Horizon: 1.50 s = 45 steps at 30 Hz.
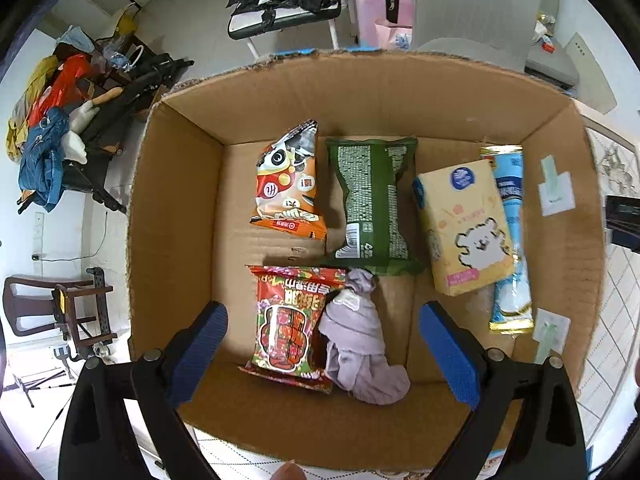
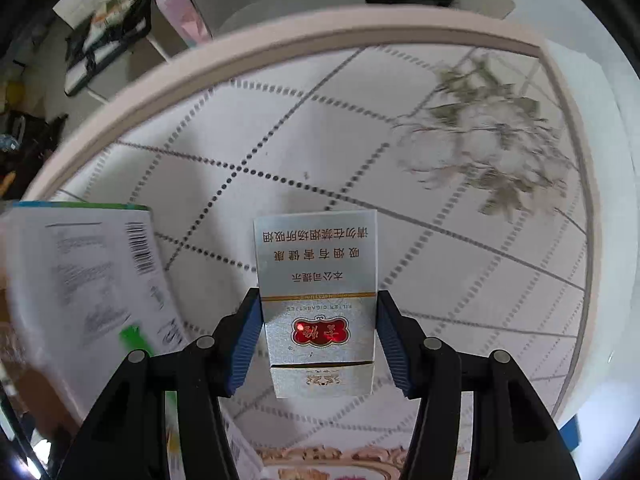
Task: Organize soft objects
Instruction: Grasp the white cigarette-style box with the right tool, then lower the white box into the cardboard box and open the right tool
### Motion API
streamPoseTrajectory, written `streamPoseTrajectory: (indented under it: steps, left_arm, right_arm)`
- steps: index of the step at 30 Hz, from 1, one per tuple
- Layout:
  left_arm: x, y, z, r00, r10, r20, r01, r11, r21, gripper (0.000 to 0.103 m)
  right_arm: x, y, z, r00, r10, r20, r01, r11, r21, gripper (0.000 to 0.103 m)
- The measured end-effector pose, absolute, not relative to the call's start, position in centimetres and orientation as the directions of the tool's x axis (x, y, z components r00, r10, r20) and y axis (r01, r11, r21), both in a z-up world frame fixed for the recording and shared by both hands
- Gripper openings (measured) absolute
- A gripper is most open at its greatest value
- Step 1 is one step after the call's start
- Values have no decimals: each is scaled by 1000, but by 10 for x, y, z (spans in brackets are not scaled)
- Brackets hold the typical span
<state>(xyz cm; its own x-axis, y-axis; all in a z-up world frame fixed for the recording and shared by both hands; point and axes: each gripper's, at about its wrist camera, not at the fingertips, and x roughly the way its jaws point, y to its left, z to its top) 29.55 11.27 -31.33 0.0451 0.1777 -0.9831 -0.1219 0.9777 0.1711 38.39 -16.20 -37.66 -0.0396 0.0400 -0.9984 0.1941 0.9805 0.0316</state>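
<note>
Left gripper (image 1: 322, 354): 2 blue-padded fingers (image 1: 200, 350) spread wide, holding nothing, hovering above the near end of the cardboard box (image 1: 180, 184). Contents of the box, largest to smallest:

1. Yellow tissue pack (image 1: 462, 228), bear print up, long axis running from near to far wall, slightly tilted, lying toward the box's right side.
2. Green snack bag (image 1: 372, 204), printed back upward, long axis near-to-far, in the middle of the floor, just beside the tissue pack.
3. Red snack bag (image 1: 290, 326), lettering inverted to the camera, long axis near-to-far, at the near left, between the spread fingers.
4. Orange snack bag (image 1: 288, 188), top pointing to the far wall, left of the green bag and just beside it.
5. Blue tube-shaped pack (image 1: 512, 240), long and narrow, long axis near-to-far, wedged between the tissue pack and the right wall.
6. Lilac cloth bundle (image 1: 360, 344), crumpled, touching the red bag's right edge, its upper end meeting the green bag's near end.

Right gripper (image 2: 318, 336): fingers closed on a silver cigarette box (image 2: 316, 280), pads pressing its 2 long sides; the box points straight forward along the fingers, above a quilted white tabletop (image 2: 420, 240). White printed carton (image 2: 80, 280) lies blurred at the left.
</note>
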Motion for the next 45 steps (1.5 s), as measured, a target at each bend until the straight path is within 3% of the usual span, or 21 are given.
streamPoseTrajectory:
  steps: [10,16,34,43,45]
  left_arm:
    - [264,117,-254,101,51,-994,-113,993,40,98]
    - [244,137,-221,151,27,-988,-117,993,9,98]
    - [268,179,-301,58,-31,-998,-134,990,-38,98]
    - [273,178,-309,43,-62,-997,-119,991,-67,98]
    - [274,177,-304,51,-66,-997,-114,991,-71,98]
  right_arm:
    - [312,-146,-226,138,155,-978,68,984,165,58]
    - [271,-94,-198,131,258,-957,-36,966,256,58]
    - [285,2,-337,-44,181,-983,-78,980,184,58]
    - [287,1,-362,-123,194,-973,-57,978,202,60]
    - [286,0,-355,-107,188,-976,-65,979,196,67]
